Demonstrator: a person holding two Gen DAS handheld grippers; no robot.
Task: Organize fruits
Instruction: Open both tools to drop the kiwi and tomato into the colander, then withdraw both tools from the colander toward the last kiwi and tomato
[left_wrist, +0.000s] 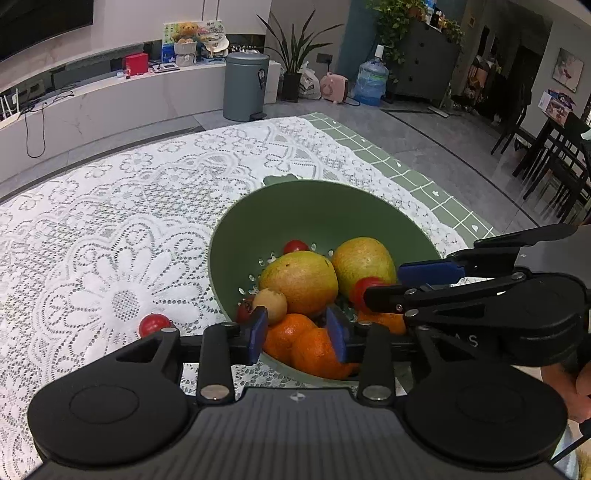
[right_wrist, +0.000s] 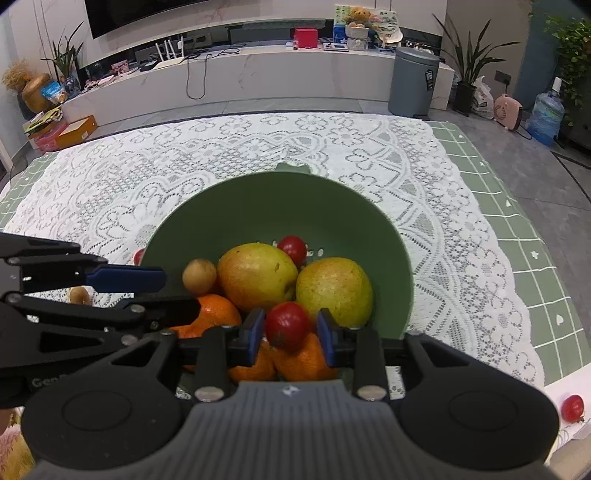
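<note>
Both claws hang over the bowl (right_wrist: 391, 258) at the drop-off step: the right gripper (right_wrist: 291, 334), part open, brackets a tomato (right_wrist: 287, 325) resting on oranges; the left gripper (left_wrist: 297, 334) gapes empty, so next fetch the tomato (left_wrist: 153, 324) just beside the bowl.

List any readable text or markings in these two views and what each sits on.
"A S" - the end of a longer word, on the right claw's black body, seen from the left wrist view.
"Gen" - cut off, on the left claw's black body, seen from the right wrist view.
Label on the grey bin: too small to read.
Boxes and cards on the white ledge: too blurred to read.
</note>
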